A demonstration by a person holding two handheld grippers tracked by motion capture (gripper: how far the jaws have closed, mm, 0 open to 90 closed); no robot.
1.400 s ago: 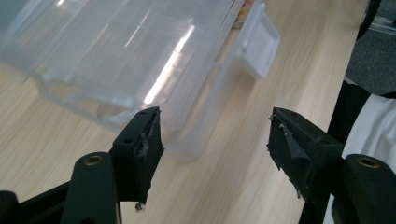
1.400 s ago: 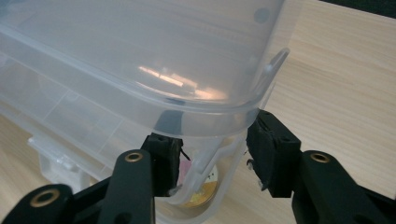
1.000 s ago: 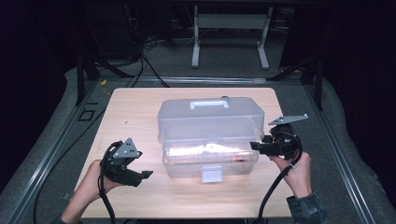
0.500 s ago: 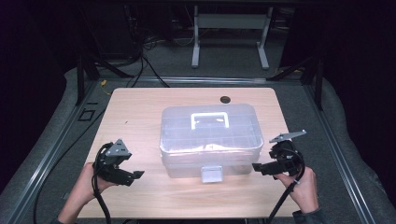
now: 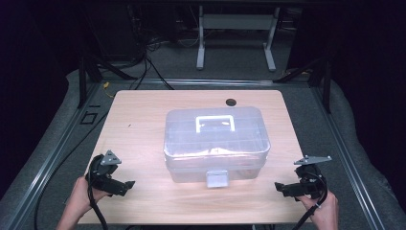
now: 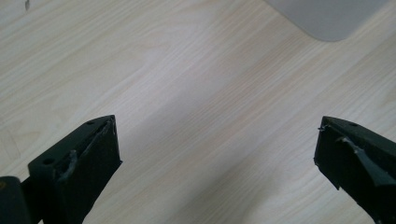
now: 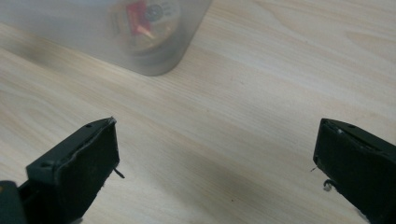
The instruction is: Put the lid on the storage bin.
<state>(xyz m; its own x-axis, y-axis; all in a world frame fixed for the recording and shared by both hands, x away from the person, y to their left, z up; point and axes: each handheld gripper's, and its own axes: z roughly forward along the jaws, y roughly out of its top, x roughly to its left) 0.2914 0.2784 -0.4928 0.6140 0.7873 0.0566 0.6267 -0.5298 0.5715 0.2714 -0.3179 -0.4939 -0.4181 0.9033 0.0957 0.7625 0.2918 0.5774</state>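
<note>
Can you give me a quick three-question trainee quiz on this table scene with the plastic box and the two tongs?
1. True or false: the clear plastic box on the table has its lid shut, with the white handle lying flat on top.
2. What do the left tongs hold? A) the box latch B) nothing C) a cable
3. On which side of the box do the right tongs sit in the high view, and do they touch it?

Key
1. True.
2. B: the jaws stand wide open over bare wood.
3. To its right, near the table's front edge, apart from the box and open.
</note>
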